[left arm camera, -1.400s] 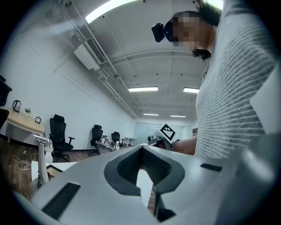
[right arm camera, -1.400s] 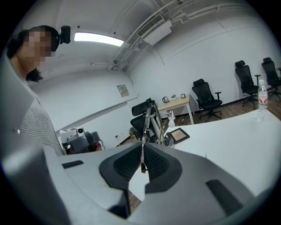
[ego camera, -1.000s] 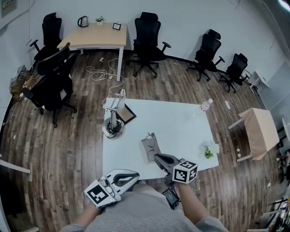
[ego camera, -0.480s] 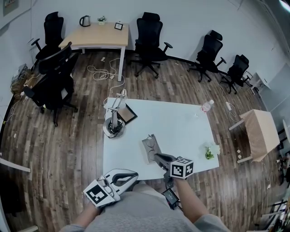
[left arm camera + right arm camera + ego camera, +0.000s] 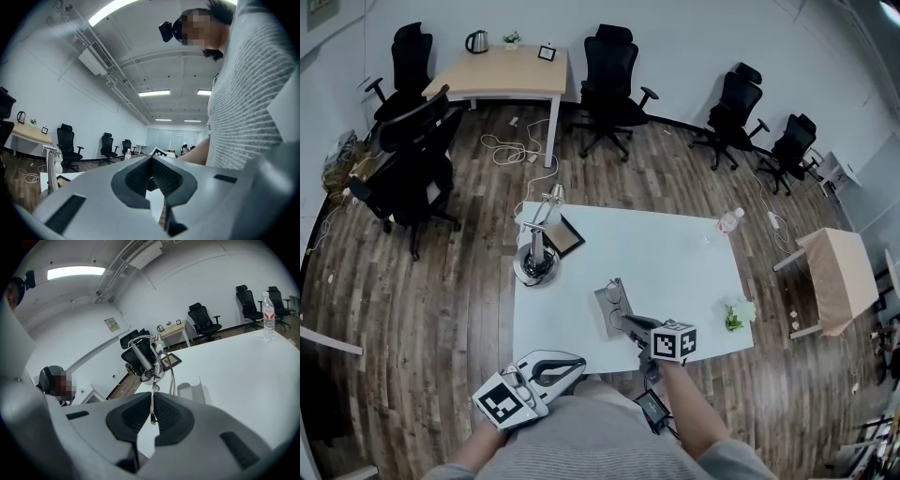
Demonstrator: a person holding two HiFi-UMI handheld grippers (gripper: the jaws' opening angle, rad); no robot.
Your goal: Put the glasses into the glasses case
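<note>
I'm looking down on a white table on a dark wood floor, with black office chairs along the far wall.

My right claw reaches over the near edge of the table. Its jaws are pressed together on one thin arm of the glasses, which rise from the tips and tilt away from the claw. The glasses case lies open on the table just ahead of that claw. In the right gripper view the case sits right of the glasses and a little past them.

Farther ahead of the claw and to its left stand a metal desk lamp and a dark picture frame. Far off to its right is a water bottle with a red label, the print too small for me to read.

My left claw hangs off the table, close to my striped shirt. Its jaws meet at the tips with nothing between them.
</note>
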